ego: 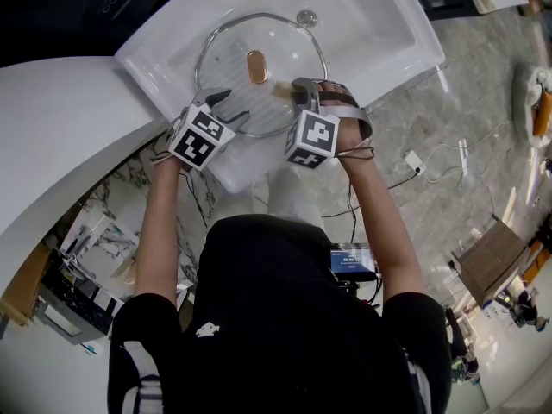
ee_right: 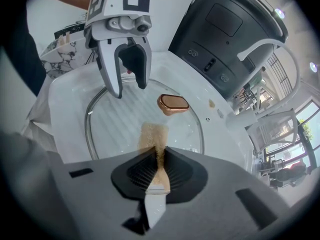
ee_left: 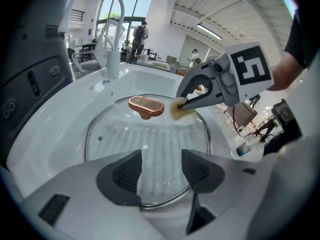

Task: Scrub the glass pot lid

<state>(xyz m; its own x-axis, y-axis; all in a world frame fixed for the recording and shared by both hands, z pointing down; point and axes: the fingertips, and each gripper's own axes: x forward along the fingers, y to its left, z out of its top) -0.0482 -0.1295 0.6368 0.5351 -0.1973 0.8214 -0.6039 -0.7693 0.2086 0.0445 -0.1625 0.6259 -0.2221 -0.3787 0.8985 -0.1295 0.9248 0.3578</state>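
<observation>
A big white sink (ego: pixel 379 24) sits in front of the person, with its tap (ee_left: pixel 112 34) at the far side. The glass pot lid (ego: pixel 226 76) lies flat in the bottom of the sink. It is likely there so that water and soap stay in the sink while it gets cleaned. The lid takes up most of the sink floor, and its knob side faces up.

The left gripper (ee_left: pixel 161 171) is at the near edge of the lid. Its two fingers are spread apart, and the lid's metal rim shows in the gap between them. It is not pinching anything. It looks ready to hold the lid so it cannot slide, but that is only a guess.

The right gripper (ee_right: pixel 159 164) reaches over the lid from the other side. Its fingers are pressed tight on a thin brown scrub pad (ee_right: pixel 152 136). The free end of the pad sticks out past the fingertips and seems to rest flat on the glass. That way the pad can rub the glass, and the hard fingers stay off it.

The copper knob (ego: pixel 256 65) stands in the middle of the lid. The pad is just beside it, on the near side.
</observation>
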